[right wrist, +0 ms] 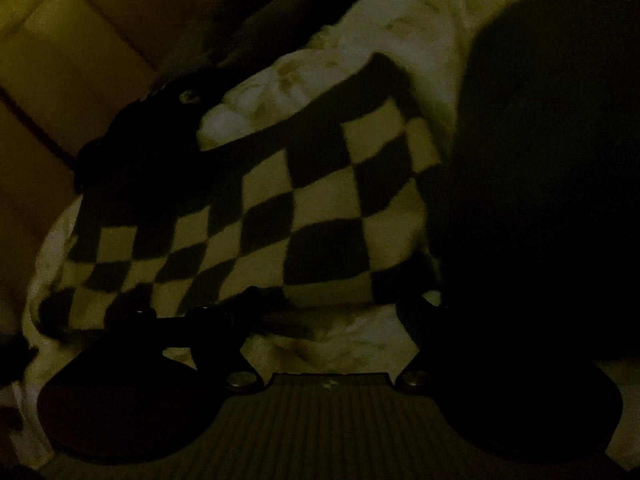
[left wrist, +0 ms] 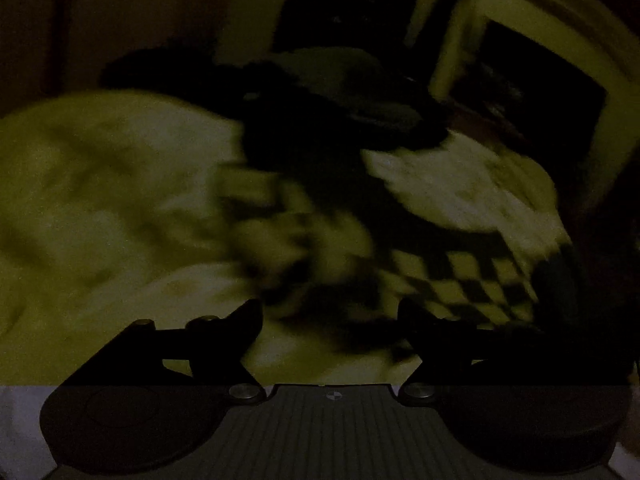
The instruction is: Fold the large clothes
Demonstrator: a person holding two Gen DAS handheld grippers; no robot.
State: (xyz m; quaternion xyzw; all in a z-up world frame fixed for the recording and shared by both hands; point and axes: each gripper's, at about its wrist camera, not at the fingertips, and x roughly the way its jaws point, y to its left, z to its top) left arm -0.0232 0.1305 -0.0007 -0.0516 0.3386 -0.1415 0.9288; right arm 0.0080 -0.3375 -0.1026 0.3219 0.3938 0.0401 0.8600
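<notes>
**Ana:** Left wrist view first, and it's dim and smeared with blur. The left gripper (left wrist: 330, 310) has its two dark fingers (left wrist: 244, 316) set wide apart, with nothing between them that I can make out.

**Ben:** And the garment?

**Ana:** The checkered garment (left wrist: 460, 276) lies just ahead of the fingertips, rumpled, running off toward the right of the frame. It sits on a pale, wrinkled bed sheet (left wrist: 100, 184). Beyond it there's a dark shape (left wrist: 340, 120), but it's too blurred to name. A pale window frame (left wrist: 448, 28) crosses the top right.

**Ben:** Right wrist view is sharper. The right gripper (right wrist: 328, 300) is also spread wide, fingers (right wrist: 240, 308) well apart, gripping nothing. The garment (right wrist: 280, 208) fills the middle here: big dark and light squares, draped in a mound, its lower edge right at the fingertips.

**Ana:** Touching them?

**Ben:** Cannot tell; the hem overlaps the left fingertip in the picture, but contact isn't clear in this light. Pale sheet (right wrist: 340, 344) shows under the hem, between the fingers, and again above the garment.

**Ana:** And the right side?

**Ben:** A large black mass (right wrist: 540, 160), featureless in the dark. At the upper left, pale panelled surfaces (right wrist: 80, 52), and a dark object (right wrist: 160, 128) against the garment's far-left edge.
</notes>
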